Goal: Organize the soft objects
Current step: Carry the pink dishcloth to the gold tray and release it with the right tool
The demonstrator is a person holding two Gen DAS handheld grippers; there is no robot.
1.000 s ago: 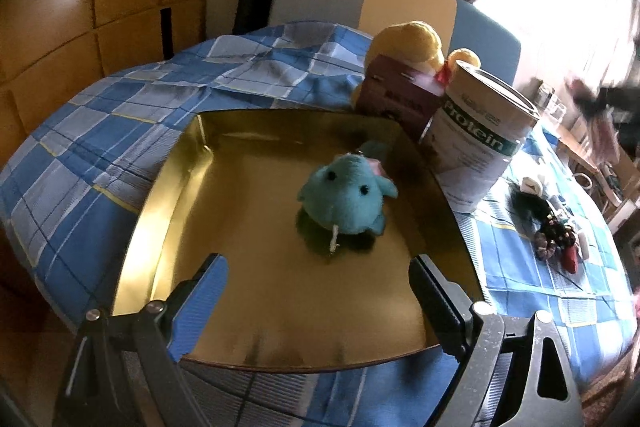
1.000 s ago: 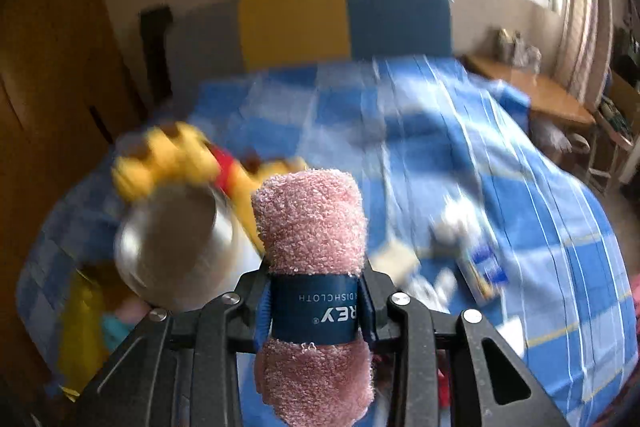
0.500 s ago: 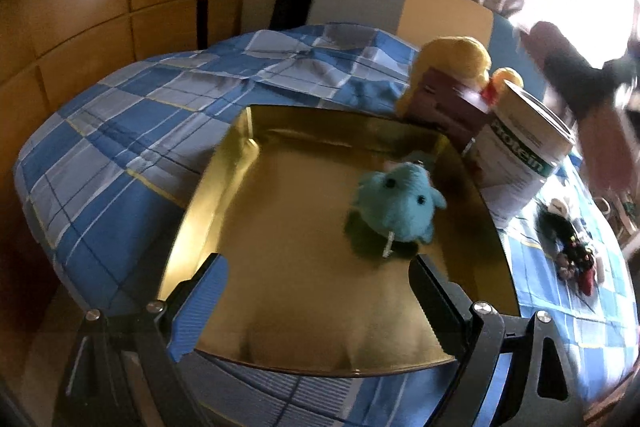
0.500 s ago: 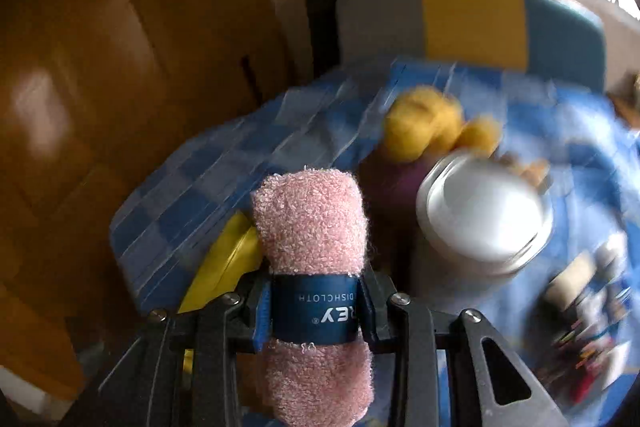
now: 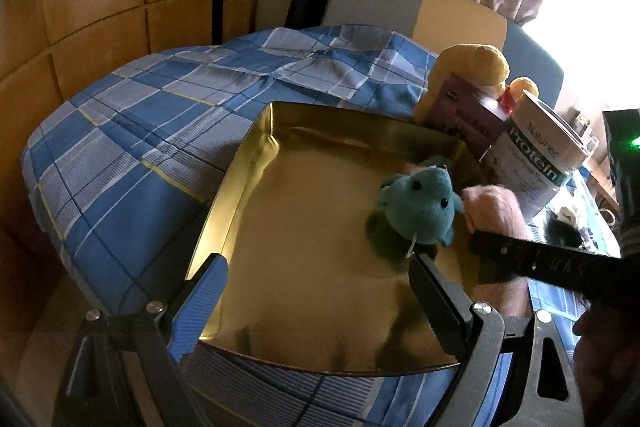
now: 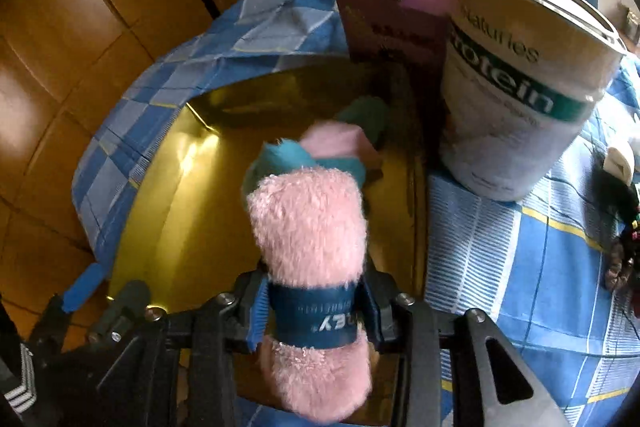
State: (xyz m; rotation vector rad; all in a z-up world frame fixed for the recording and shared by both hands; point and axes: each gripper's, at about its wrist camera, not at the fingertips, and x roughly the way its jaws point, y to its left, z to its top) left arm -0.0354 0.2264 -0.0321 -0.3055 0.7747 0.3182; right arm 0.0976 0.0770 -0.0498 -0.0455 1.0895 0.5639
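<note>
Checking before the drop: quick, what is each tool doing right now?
Left tool: open, empty, over the gold tray.
Right tool: jaws just easing open, pads on the banded pink dishcloth roll.

Both tools are sporting the same look: matte black angular frames dotted with silver screw heads. The left tool (image 5: 316,291) is wearing blue ribbed pads on its fingers (image 5: 200,303). The right tool (image 6: 312,307) is showing blue pads too, and a green light is glowing on its black housing.
</note>
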